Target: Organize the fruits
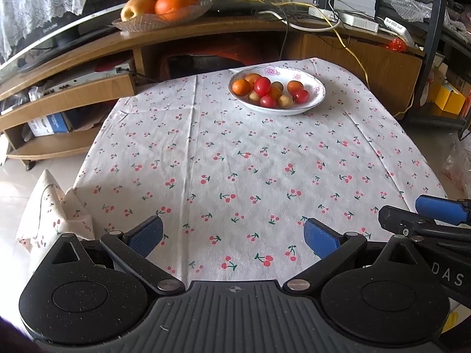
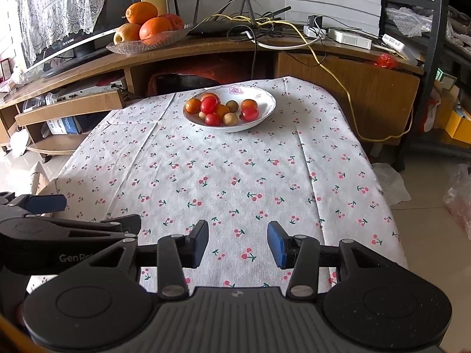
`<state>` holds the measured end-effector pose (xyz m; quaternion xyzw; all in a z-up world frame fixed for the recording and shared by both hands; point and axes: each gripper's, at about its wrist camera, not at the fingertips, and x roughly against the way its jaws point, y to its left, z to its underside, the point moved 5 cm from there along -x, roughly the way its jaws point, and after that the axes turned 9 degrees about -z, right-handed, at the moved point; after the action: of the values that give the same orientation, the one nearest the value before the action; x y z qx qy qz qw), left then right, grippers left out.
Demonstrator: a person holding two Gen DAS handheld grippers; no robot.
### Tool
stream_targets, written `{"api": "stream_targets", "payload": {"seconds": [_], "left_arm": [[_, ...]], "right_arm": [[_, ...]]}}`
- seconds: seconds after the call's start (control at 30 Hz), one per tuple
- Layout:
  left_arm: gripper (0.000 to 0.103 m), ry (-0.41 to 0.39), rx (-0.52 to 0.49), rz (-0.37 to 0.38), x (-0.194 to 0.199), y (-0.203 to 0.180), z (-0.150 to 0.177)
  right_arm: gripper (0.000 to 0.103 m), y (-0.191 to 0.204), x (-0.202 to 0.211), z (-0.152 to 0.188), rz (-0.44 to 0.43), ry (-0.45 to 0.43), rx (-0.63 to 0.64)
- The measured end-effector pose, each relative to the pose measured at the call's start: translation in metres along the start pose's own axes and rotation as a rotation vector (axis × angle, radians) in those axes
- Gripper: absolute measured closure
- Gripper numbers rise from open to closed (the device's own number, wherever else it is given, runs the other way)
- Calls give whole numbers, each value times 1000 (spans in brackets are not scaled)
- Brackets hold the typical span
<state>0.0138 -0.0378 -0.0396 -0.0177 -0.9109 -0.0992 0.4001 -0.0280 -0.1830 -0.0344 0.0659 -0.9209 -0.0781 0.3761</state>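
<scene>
A white bowl with a pink flower pattern is set at the far end of the tabletop, which is covered by a cherry-printed cloth. The bowl is filled with small fruits: red cherry tomatoes, small orange ones and pale brown round ones, heaped together and touching. The left gripper is held over the near edge of the tabletop with its blue-padded fingers spread wide apart and nothing between them. The right gripper is held just beside it, also over the near edge, its fingers likewise apart and empty. Both are well apart from the bowl. On the wooden shelf behind the tabletop, a glass dish is seen carrying oranges and an apple.
</scene>
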Motion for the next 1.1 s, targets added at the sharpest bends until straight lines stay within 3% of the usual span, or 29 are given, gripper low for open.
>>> {"api": "stream_targets", "payload": {"seconds": [1.1], "left_arm": [[0, 7, -16, -24, 0, 1, 3]], "right_arm": [[58, 5, -2, 4, 15, 17, 25]]}}
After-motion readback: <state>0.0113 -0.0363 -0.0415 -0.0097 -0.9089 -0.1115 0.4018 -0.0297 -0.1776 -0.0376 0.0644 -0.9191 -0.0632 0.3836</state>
